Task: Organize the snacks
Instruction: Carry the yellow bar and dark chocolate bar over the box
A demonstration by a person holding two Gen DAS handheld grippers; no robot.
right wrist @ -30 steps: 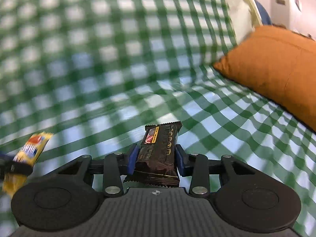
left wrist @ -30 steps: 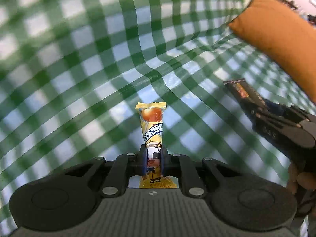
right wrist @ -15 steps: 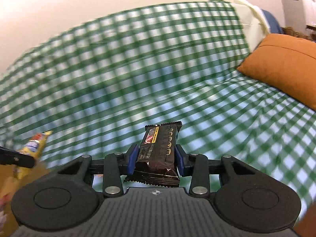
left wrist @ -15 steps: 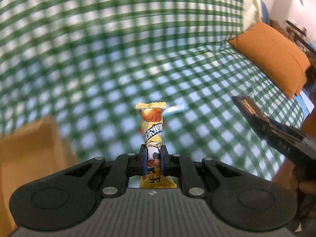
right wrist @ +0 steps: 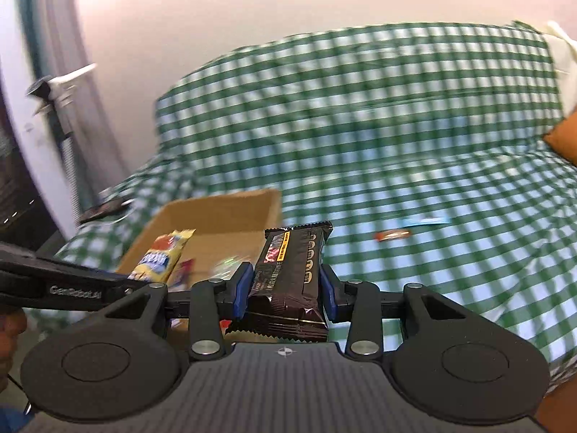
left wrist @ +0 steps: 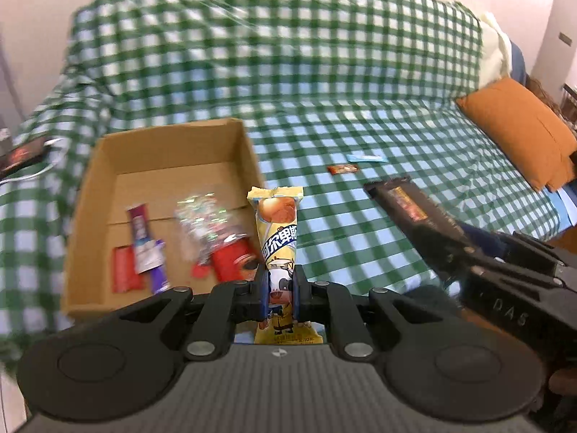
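Grippers: 2, each clamped on 1 snack.

Left gripper [left wrist: 280,297]: fingers closed to a narrow gap on 1 yellow snack packet [left wrist: 277,232], held upright by its lower part, cow print between the pads, top end at 12 o'clock.

Right gripper [right wrist: 285,288]: fingers closed on the sides of 1 dark chocolate bar [right wrist: 288,270], wrapper standing out forward at 12 o'clock. In the left wrist view this bar [left wrist: 407,202] showed at 3 o'clock, raised above the seat.

Cardboard box [left wrist: 86,216]: 1, open-topped, on the sofa seat at 10 o'clock of the left gripper. Contents blurred; about 4 counted: 1 purple-and-white sachet [left wrist: 144,243], 1 flat red packet [left wrist: 122,274], 1 shiny clear-wrapped packet [left wrist: 202,223], 1 red packet [left wrist: 232,263]. Exact count could not be told.

Loose snacks on the seat: 2, near each other at 1 o'clock, well apart from the box: 1 small red-brown wrapper [left wrist: 343,169], 1 light blue wrapper [left wrist: 366,158].

Sofa cover [left wrist: 324,72]: 1, green-and-white check.

Orange cushion [left wrist: 519,133]: 1, at 2 o'clock on the right end of the seat.
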